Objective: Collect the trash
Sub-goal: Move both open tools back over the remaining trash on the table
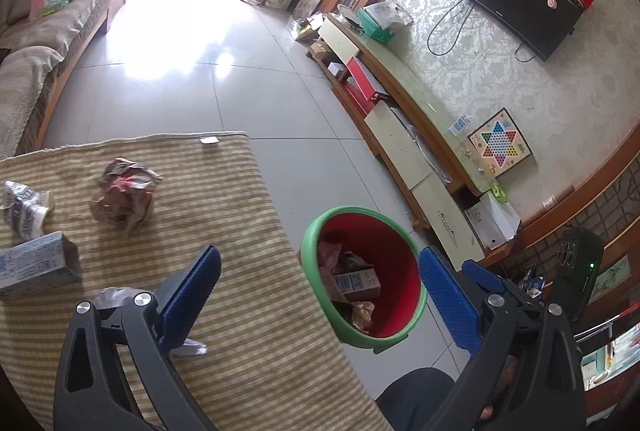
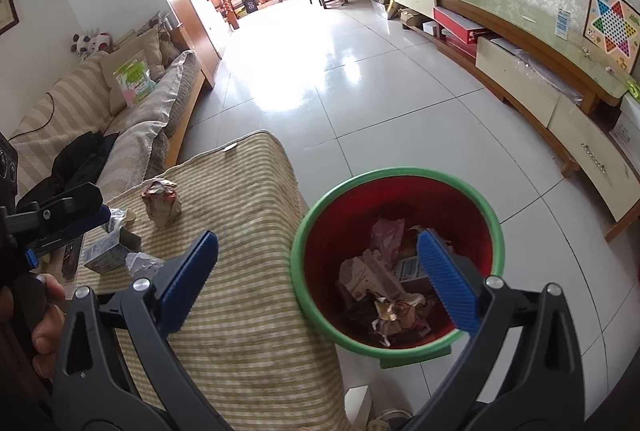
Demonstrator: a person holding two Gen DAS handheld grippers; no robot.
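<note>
Left claw: jaws spread fully wide, nothing between the pads. Right claw: likewise wide open and empty, positioned above the near rim of the bin.

Directly ahead of both claws, on the floor just beside the table edge, stands the red waste bin with a green rim. It already holds crumpled wrappers and a small carton.

To the left of the left claw lies the table, covered with a striped cloth. Partly hidden behind the left finger is a crumpled silvery wrapper. Farther left sits a blue-and-white carton, one end open. Beyond it lies a torn printed package, and ahead of that, well apart from the claw, a crumpled brown paper ball.

Handling assessment:
- Paper ball: judged light and soft; it will compress under the pads. Take hold across its widest middle, with the jaws closed far enough to bite into the folds.
- Carton: judged light, moderately stiff, and likely to crush near the open end. Grip across the two long side faces near mid-length.
- Silvery wrapper and torn package: judged thin and possibly slippery. Pinch a raised fold rather than a flat area.

Four items remain on the table by this count; collection is judged partly complete.
</note>
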